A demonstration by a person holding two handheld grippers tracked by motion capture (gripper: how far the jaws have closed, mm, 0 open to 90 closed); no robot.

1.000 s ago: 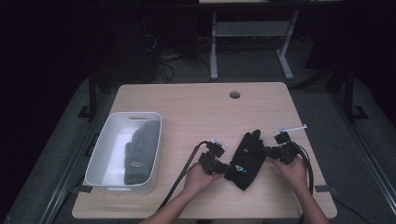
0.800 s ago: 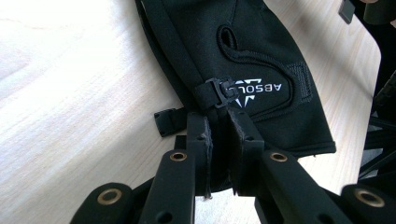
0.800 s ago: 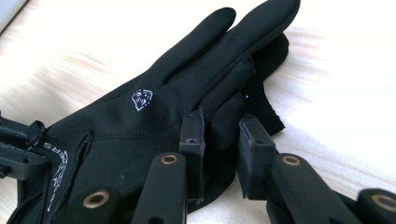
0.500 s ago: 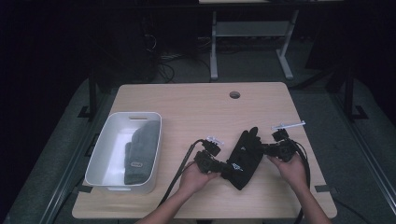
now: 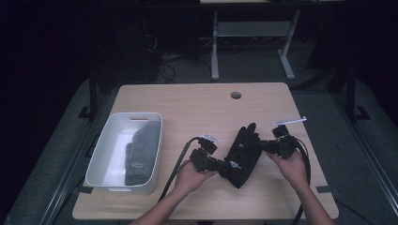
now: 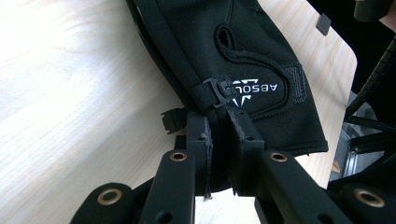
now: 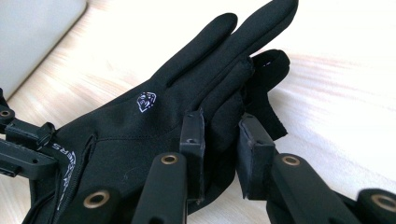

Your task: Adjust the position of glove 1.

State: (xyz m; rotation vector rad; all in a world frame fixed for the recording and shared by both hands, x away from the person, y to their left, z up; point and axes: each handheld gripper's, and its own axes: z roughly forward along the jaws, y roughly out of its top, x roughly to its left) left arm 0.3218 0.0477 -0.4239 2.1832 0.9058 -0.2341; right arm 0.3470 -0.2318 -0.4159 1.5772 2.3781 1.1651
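On the table (image 5: 197, 101) right of the bin (image 5: 105, 150), my left gripper (image 6: 219, 126) pinches the black glove (image 5: 241, 154) at its cuff; my right gripper (image 7: 219, 140) clamps its fingers. Soft, light, floppy: grip both ends.

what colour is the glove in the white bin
Grey; the glove lying in the white bin shows best in the high view.

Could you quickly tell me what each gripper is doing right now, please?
Left gripper: closed on the cuff edge of the black glove.
Right gripper: closed on the same glove, at its finger side.
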